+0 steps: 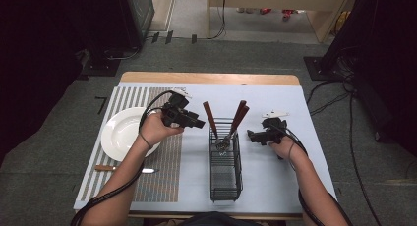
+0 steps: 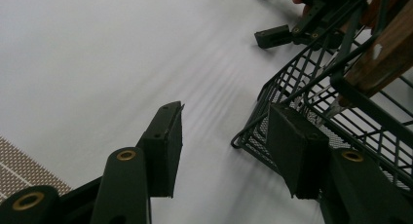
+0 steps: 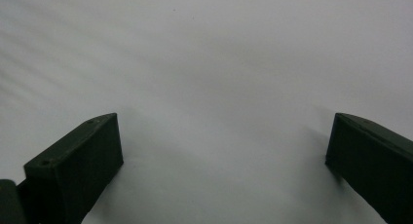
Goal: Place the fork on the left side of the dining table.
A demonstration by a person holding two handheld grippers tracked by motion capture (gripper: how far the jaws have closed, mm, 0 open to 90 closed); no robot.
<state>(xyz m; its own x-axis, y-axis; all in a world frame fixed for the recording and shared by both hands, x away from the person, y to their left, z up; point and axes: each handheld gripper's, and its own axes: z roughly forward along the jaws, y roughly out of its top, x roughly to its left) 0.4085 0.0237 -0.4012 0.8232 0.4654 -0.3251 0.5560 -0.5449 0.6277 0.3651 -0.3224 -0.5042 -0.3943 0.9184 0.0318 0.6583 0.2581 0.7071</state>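
A table (image 1: 275, 88) covered by a pale sheet is seen from above, with a strip of bare wood left along its far edge. A striped placemat (image 1: 162, 167) is laid over the left part of the table, running from near the far edge to the near edge. A white plate (image 1: 120, 132) is set on the placemat towards the left edge of the table. A black wire basket (image 1: 225, 174) is placed near the middle of the table, reaching towards the near edge; three wooden-handled utensils (image 1: 239, 117) are stood in its far end, leaning outward. A knife (image 1: 125, 169) with a wooden handle is laid on the placemat just nearer than the plate, parallel to the near edge.

The left gripper (image 1: 196, 123) is held above the right edge of the placemat, just left of the basket, pointing towards it. In the left gripper view the left gripper (image 2: 229, 136) is seen with its jaws spread apart and nothing between them; one jaw is placed in front of the basket's corner, though contact cannot be judged.

The right gripper (image 1: 252, 135) is held just right of the basket, pointing towards it. In the right gripper view the right gripper (image 3: 224, 151) is seen spread wide over the bare sheet, with nothing grasped.
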